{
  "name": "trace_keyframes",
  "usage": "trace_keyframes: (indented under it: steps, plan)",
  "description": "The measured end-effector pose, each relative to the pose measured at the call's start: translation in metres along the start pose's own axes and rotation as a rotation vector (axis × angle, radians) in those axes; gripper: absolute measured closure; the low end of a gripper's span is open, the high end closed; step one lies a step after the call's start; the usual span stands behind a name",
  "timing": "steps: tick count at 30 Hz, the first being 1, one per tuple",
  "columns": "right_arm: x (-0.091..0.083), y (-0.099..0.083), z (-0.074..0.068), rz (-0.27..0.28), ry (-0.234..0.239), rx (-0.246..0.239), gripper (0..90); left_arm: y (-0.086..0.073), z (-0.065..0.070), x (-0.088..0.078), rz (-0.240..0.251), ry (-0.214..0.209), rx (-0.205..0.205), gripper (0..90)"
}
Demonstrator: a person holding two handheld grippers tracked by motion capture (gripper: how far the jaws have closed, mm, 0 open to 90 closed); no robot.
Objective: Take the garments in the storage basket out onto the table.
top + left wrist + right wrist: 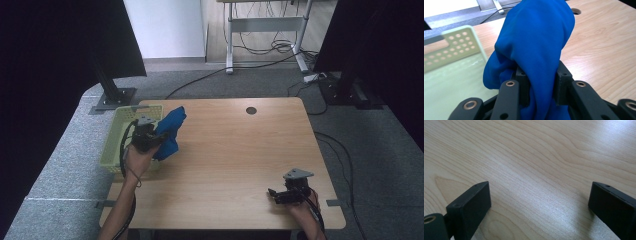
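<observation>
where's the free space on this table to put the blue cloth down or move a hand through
Most of the table is bare: the whole middle, from the round hole at the far edge down to the near edge, between the left gripper and the right gripper. It is crowded at the left edge, where the blue cloth hangs beside the green basket.

Blk grippers (150, 136) w/ grey plates, blk cables.

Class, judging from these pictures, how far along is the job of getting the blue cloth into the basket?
Done: the left gripper has clamped the blue cloth and holds it off the table. In hand: the cloth hangs at the rim of the pale green basket, partly over it. Left: carrying it over the basket and letting go. The right gripper rests open near the table's front edge, holding nothing.
</observation>
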State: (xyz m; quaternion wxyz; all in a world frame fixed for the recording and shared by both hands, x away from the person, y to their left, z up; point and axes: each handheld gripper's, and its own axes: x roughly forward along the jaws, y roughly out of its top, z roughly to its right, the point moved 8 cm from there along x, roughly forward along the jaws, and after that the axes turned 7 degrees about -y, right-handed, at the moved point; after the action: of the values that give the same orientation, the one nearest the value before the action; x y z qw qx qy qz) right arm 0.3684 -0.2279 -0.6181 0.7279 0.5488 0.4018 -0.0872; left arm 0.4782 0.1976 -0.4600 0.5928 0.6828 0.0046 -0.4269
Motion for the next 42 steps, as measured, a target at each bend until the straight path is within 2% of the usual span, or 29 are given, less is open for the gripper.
trace_keyframes:
  steps: [2,3,5,6,12,14,15,19,21,23,24,28,31,33,34,36,37,42]
  plan:
    - [0.000,0.000,0.000,0.000,0.000,0.000,4.1,0.000,0.000,0.000,0.000,0.000,0.000,70.9]
    - [0.000,0.000,0.000,0.000,0.000,0.000,4.1,0.002,0.010,0.004,0.005,-0.016,0.015,70.9]
    - [0.000,0.000,0.000,0.000,0.000,0.000,4.1,0.002,0.010,0.004,0.005,-0.016,0.015,70.8]
    - [0.000,0.000,0.000,0.000,0.000,0.000,4.1,0.003,0.020,0.008,0.008,-0.029,0.034,70.8]
    - [0.000,0.000,0.000,0.001,0.000,-0.002,4.1,0.005,0.035,0.016,0.014,-0.055,0.054,70.8]
    - [0.000,0.000,0.000,0.001,0.000,-0.002,4.1,0.005,0.035,0.016,0.014,-0.055,0.054,70.8]
    - [0.000,0.000,0.000,0.001,0.000,-0.002,4.1,0.005,0.042,0.021,0.013,-0.069,0.058,70.8]
    - [0.000,0.000,0.000,0.001,0.000,-0.002,4.1,0.005,0.044,0.023,0.012,-0.074,0.059,70.8]
    - [0.000,0.000,0.000,0.001,0.000,-0.002,4.1,0.004,0.055,0.035,0.008,-0.100,0.059,70.7]
    - [0.000,0.000,0.000,0.001,0.000,-0.002,4.1,0.004,0.055,0.035,0.008,-0.100,0.059,70.7]
    - [0.000,0.000,0.000,0.001,0.000,-0.002,4.1,0.004,0.064,0.043,0.007,-0.116,0.061,70.7]
    - [0.000,0.000,0.000,0.000,0.001,-0.002,4.1,0.004,0.075,0.052,-0.003,-0.136,0.072,70.6]
    - [0.000,0.000,0.000,0.000,0.001,-0.002,4.1,0.003,0.082,0.060,-0.008,-0.149,0.074,70.6]
    - [0.000,0.000,0.000,0.000,0.002,-0.002,4.1,0.003,0.082,0.060,-0.008,-0.149,0.074,70.5]
    - [0.000,0.000,0.000,0.000,0.002,-0.002,4.1,0.001,0.090,0.068,-0.023,-0.163,0.082,70.5]
    - [0.000,0.000,0.000,0.000,0.003,-0.003,4.1,0.001,0.090,0.068,-0.023,-0.163,0.082,70.5]
    - [0.000,0.000,0.000,0.000,0.003,-0.003,4.1,-0.001,0.096,0.076,-0.033,-0.175,0.082,70.5]
    - [0.000,0.000,-0.001,0.000,0.005,-0.004,4.1,-0.005,0.104,0.088,-0.048,-0.190,0.081,70.4]
